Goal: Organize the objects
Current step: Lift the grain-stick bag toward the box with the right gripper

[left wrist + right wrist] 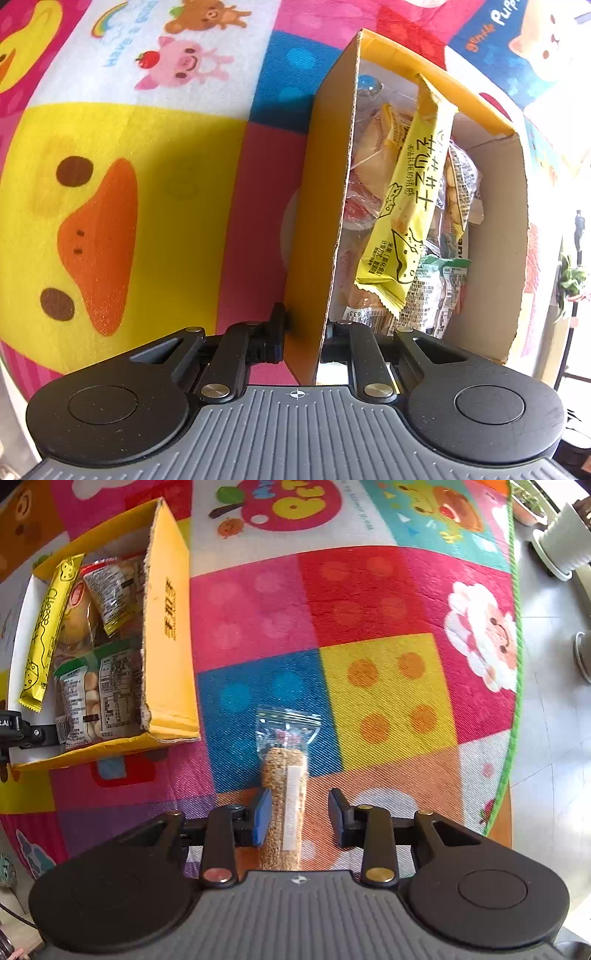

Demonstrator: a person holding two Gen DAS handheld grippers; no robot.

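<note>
- Left wrist view is showing the left tongs (304,334) pinching the near wall of the yellow cardboard box (328,206), one finger outside and one inside; this grip is probably steadying the box while items are being loaded.
- Box is holding several snack packets, with a yellow cheese stick packet (406,206) lying on top.
- Right wrist view is showing the right tongs (300,818) pointing down over a clear-wrapped grain bar (284,805) lying on the patterned mat (369,609), well apart from the box.
- Right tongs are standing part spread: the left pad is touching the bar, and the right pad is standing clear, so the bar is not being gripped.
- Only the right wrist view is showing the bar and the whole box; only the left is showing the wall grip close up.
</note>
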